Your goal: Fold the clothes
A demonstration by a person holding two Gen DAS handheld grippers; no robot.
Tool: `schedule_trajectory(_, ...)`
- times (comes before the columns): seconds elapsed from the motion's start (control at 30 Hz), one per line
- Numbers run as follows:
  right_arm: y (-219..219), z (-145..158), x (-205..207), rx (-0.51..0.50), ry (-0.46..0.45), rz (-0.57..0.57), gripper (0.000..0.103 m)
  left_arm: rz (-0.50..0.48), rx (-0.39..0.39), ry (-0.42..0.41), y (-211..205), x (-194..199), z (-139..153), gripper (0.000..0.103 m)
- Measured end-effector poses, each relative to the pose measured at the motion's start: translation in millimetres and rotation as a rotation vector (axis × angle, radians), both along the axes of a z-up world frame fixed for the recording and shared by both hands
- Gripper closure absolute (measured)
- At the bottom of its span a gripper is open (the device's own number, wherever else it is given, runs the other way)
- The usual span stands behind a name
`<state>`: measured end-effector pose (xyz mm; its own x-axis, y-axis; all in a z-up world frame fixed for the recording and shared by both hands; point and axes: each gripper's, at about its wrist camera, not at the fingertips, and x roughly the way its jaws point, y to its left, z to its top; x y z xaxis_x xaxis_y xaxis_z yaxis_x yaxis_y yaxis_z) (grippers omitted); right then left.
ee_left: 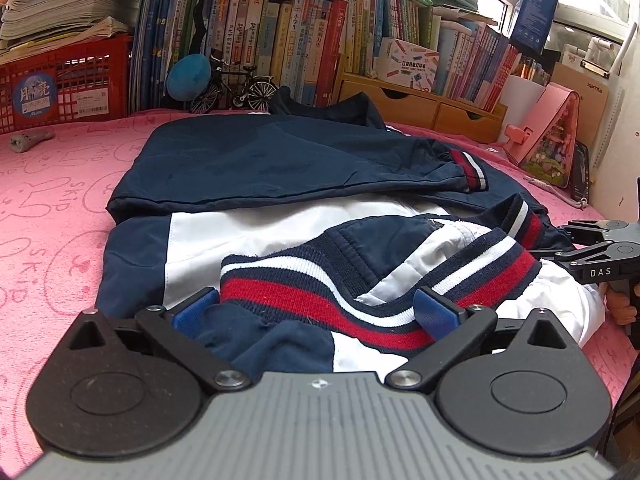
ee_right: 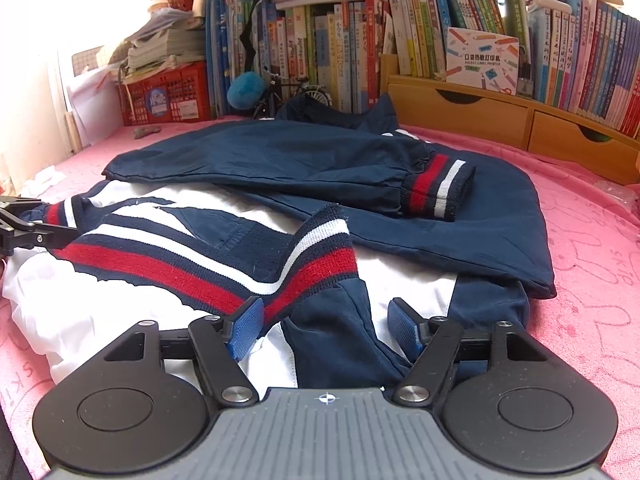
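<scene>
A navy and white jacket (ee_left: 256,168) (ee_right: 460,216) lies on a pink blanket (ee_left: 52,200) (ee_right: 592,248), one sleeve folded across it with its striped cuff (ee_left: 472,172) (ee_right: 440,188) toward the right. The ribbed red, white and navy hem (ee_left: 320,300) (ee_right: 168,268) is bunched up at the near side. My left gripper (ee_left: 316,308) stands wide open with the hem lying between its blue pads (ee_left: 196,308). My right gripper (ee_right: 325,326) is open over navy and white fabric, its pads (ee_right: 246,328) apart from the cloth. Each gripper shows at the edge of the other's view (ee_left: 592,256) (ee_right: 20,228).
Rows of books (ee_left: 304,32) (ee_right: 560,40) line the back. A red crate (ee_left: 64,80) with stacked papers stands back left, a model bicycle (ee_left: 236,84) and blue plush (ee_left: 188,78) beside it. Wooden drawers (ee_right: 480,116) and a pink triangular box (ee_left: 556,132) stand at back right.
</scene>
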<state>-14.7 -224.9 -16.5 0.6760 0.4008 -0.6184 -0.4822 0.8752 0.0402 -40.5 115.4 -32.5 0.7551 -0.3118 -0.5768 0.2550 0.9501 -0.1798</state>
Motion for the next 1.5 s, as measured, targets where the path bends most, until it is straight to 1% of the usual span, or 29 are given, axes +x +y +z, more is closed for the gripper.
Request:
schedule_trajectory(0.1,0.0,-0.1,0.2,-0.004,-0.001,-0.003,0.031,0.005,-0.025,-0.009,2.1,0.5,-2.7,0.000)
schedule_trajectory(0.2,-0.2,-0.4,0.3,-0.004,-0.001,-0.004,0.031,0.004,-0.016,-0.011,1.1,0.4,-2.5,0.000)
schedule_trajectory(0.27,0.0,-0.4,0.1,-0.004,-0.001,-0.005,0.031,0.011,0.003,-0.016,-1.7,-0.3,-2.2,0.002)
schedule_trajectory(0.33,-0.9,-0.5,0.6,-0.005,-0.002,-0.004,0.031,0.029,0.023,-0.029,-3.7,-2.1,-1.7,0.013)
schedule_trajectory(0.4,0.4,-0.1,-1.2,-0.006,-0.009,-0.009,0.032,0.078,0.041,-0.044,-3.1,-4.8,-0.5,0.039)
schedule_trajectory(0.43,1.3,0.3,-2.7,-0.005,-0.013,-0.011,0.036,0.098,0.043,-0.047,-1.8,-6.4,0.8,0.046)
schedule_trajectory(0.47,2.1,1.1,-5.5,0.008,-0.014,-0.003,0.051,0.123,0.033,-0.050,1.1,-8.5,3.6,0.057)
schedule_trajectory(0.5,3.9,2.3,-9.3,0.010,-0.018,-0.005,0.061,0.134,0.014,-0.054,4.3,-11.0,7.6,0.065)
schedule_trajectory(0.53,5.7,3.5,-13.2,0.010,-0.023,-0.008,0.065,0.142,-0.006,-0.058,7.5,-13.5,11.7,0.068)
schedule_trajectory(0.6,8.9,9.9,-23.1,0.003,-0.055,-0.004,0.078,0.139,-0.037,-0.095,10.6,-19.9,24.7,0.080)
schedule_trajectory(0.7,4.5,29.1,-32.2,0.064,-0.095,-0.007,0.085,0.130,-0.058,-0.176,8.5,-29.1,47.9,0.083)
schedule_trajectory(0.83,-7.1,62.4,-38.8,0.156,-0.195,-0.050,0.087,0.116,-0.055,-0.283,-3.7,-31.8,73.2,0.085)
schedule_trajectory(0.9,-12.9,79.9,-37.3,0.190,-0.250,-0.072,0.087,0.107,-0.027,-0.339,-6.7,-24.6,86.9,0.085)
schedule_trajectory(0.97,-14.5,96.1,-26.3,0.179,-0.308,-0.082,0.087,0.104,0.008,-0.386,-8.4,-5.3,103.0,0.085)
schedule_trajectory(1.03,-13.6,110.5,-8.5,0.159,-0.354,-0.095,0.087,0.110,0.033,-0.412,-9.6,19.2,115.5,0.085)
schedule_trajectory(1.1,-8.0,116.8,15.4,0.122,-0.387,-0.110,0.087,0.124,0.074,-0.442,-12.1,51.3,124.7,0.085)
schedule_trajectory(1.2,5.8,118.9,51.8,0.043,-0.441,-0.146,0.087,0.145,0.129,-0.469,-18.9,92.4,122.6,0.085)
schedule_trajectory(1.27,19.2,106.7,75.4,-0.031,-0.454,-0.176,0.087,0.157,0.148,-0.456,-22.5,115.9,113.4,0.085)
schedule_trajectory(1.33,31.1,91.5,98.0,-0.098,-0.453,-0.204,0.087,0.168,0.160,-0.415,-23.9,142.1,99.7,0.085)
schedule_trajectory(1.43,36.2,70.1,125.6,-0.151,-0.418,-0.228,0.087,0.157,0.207,-0.344,-26.4,177.8,78.1,0.085)
schedule_trajectory(1.5,34.8,54.8,142.0,-0.171,-0.365,-0.241,0.086,0.148,0.245,-0.287,-27.9,201.0,61.2,0.084)
